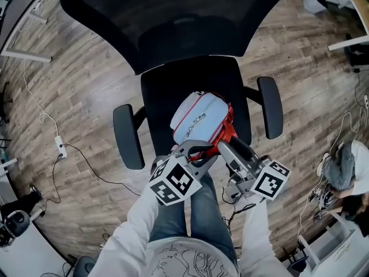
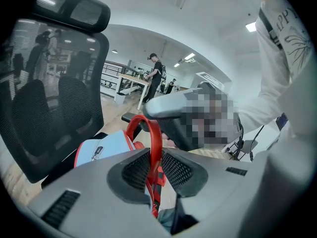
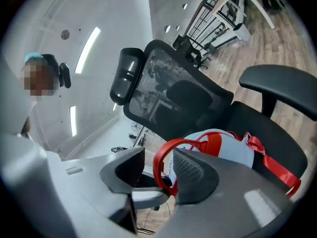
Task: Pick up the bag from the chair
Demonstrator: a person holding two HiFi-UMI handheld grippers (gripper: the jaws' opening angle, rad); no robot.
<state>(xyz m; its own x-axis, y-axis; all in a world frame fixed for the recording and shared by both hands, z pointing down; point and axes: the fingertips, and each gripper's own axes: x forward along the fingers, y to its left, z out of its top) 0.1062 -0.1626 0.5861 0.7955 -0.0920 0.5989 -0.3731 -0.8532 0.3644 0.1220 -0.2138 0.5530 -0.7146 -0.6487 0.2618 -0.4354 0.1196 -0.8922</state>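
Note:
A light-blue bag (image 1: 199,120) with red trim lies on the seat of a black office chair (image 1: 167,91), near its front edge. In the left gripper view, the bag (image 2: 106,150) sits behind the left gripper (image 2: 151,155), whose jaws are shut on the bag's red handle (image 2: 152,138). In the head view that gripper (image 1: 193,150) is at the bag's near end. The right gripper (image 1: 222,149) is beside it. In the right gripper view its jaws (image 3: 158,170) stand apart, and a red handle loop (image 3: 161,157) runs through the gap against the right jaw, with the bag (image 3: 223,143) beyond.
Two black armrests (image 1: 128,136) (image 1: 270,107) flank the seat, and the mesh backrest (image 1: 173,16) rises behind it. A power strip and cables (image 1: 57,146) lie on the wood floor at left. A person (image 1: 340,166) sits at the right. My own legs are below the grippers.

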